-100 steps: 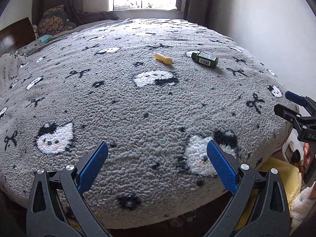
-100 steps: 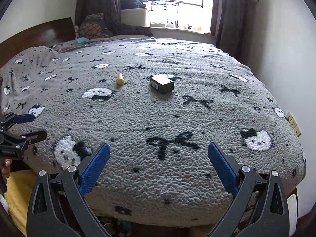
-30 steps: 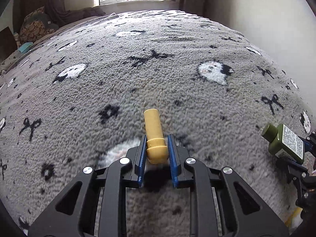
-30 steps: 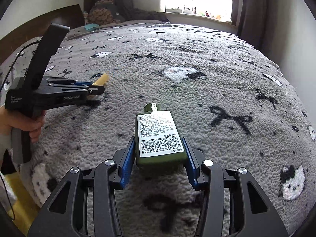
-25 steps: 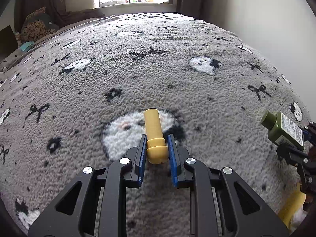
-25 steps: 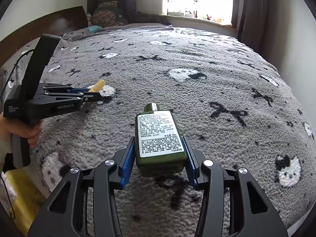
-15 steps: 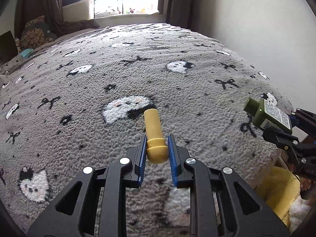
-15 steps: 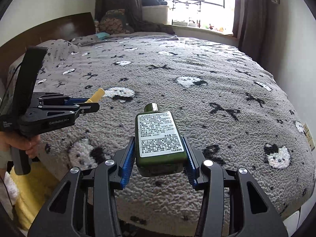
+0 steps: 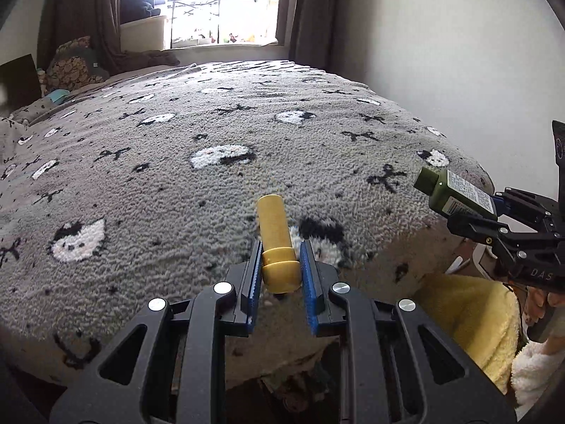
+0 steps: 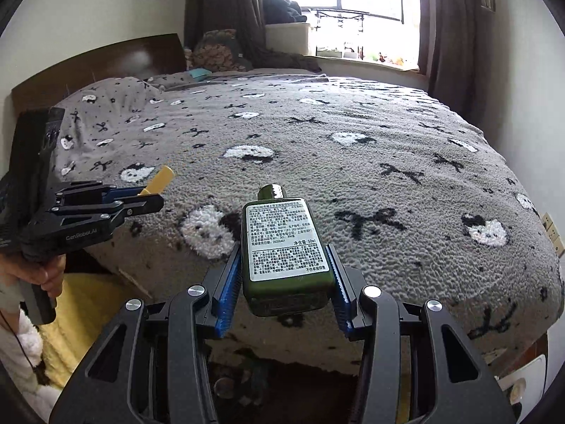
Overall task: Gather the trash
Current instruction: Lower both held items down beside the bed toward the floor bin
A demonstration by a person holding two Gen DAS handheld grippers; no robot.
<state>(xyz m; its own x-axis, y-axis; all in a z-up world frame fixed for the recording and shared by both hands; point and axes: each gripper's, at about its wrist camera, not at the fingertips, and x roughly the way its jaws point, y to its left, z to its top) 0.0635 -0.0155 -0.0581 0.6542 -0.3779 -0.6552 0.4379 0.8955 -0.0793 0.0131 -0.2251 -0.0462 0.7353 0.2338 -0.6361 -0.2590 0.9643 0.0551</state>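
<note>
**Two pieces of trash held in the air over the foot of a bed**

A small yellow plastic tube (image 9: pixel 273 228) with a wider cap at its near end is pinched by that cap between the blue pads of the left gripper (image 9: pixel 280 265), whose jaws are clamped tight on it. The tube points away from the camera and hangs in the air above the near edge of the bed, touching nothing else.

A flat, dark green bottle (image 10: pixel 286 252) with a white printed label and a small round neck is grasped by its lower half between the blue pads of the right gripper (image 10: pixel 284 282). It too is clear of the bedding, above the bed's near edge, neck pointing forward.

In the right wrist view the left gripper (image 10: pixel 150 198) appears at the left, held by a person's hand (image 10: pixel 46 275), with the tube's tip sticking out past its jaws. In the left wrist view the right gripper (image 9: pixel 494 208) shows at the right edge with the bottle in it.

Below both lies a grey fleece blanket (image 9: pixel 176 190) patterned with white cat faces and black bows, covering the whole bed. A dark wooden headboard (image 10: pixel 102 63) stands at the far left. Beyond the bed are a bright window (image 10: pixel 339 0) and dark curtains (image 10: pixel 226 14). Something yellow (image 9: pixel 473 314) lies low beside the bed's near corner.
</note>
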